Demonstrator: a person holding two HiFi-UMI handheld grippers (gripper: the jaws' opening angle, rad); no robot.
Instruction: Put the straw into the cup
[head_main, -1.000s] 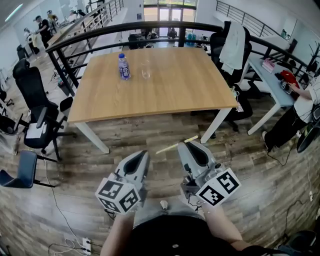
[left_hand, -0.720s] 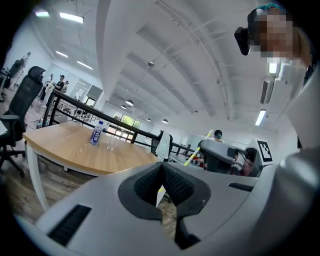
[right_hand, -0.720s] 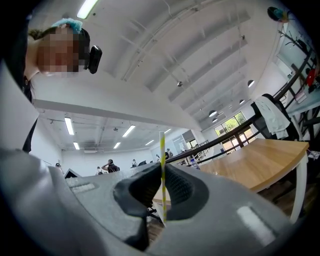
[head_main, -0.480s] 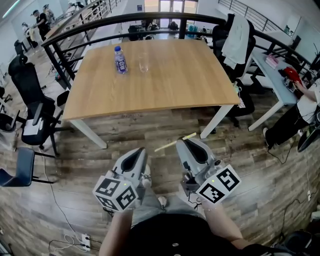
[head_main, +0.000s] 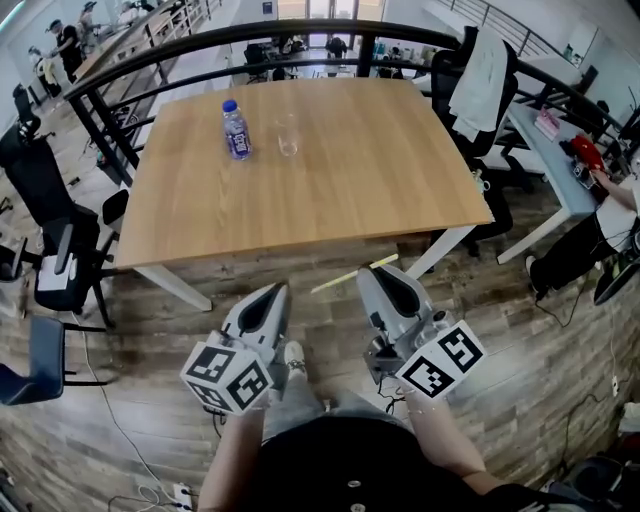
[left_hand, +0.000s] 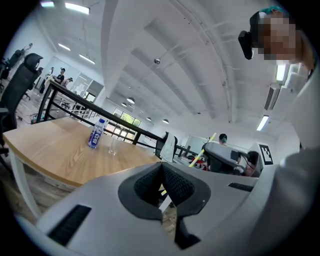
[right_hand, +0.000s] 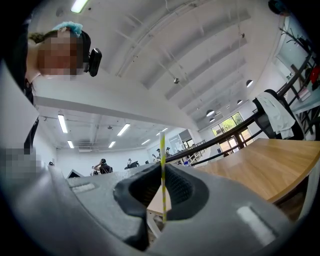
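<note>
A yellow-striped straw (head_main: 352, 274) sticks out sideways, pinched in my right gripper (head_main: 377, 273), which is shut on it. In the right gripper view the straw (right_hand: 162, 150) stands upright between the dark pads. My left gripper (head_main: 274, 293) hangs beside it, jaws together with nothing in them. Both hover over the wooden floor, short of the table's near edge. A clear cup (head_main: 288, 135) stands far back on the wooden table (head_main: 330, 190), just right of a water bottle (head_main: 237, 130). The left gripper view shows the cup (left_hand: 113, 146) and bottle (left_hand: 96, 134) too.
Office chairs (head_main: 55, 260) stand left of the table. A black railing (head_main: 300, 35) runs behind it. A chair draped with a white garment (head_main: 480, 85) and a second desk (head_main: 560, 160) with a seated person lie to the right.
Both grippers, straw still held in the right one, have moved toward the table. The table's near edge now lies closer and the whole table sits lower in the head view.
</note>
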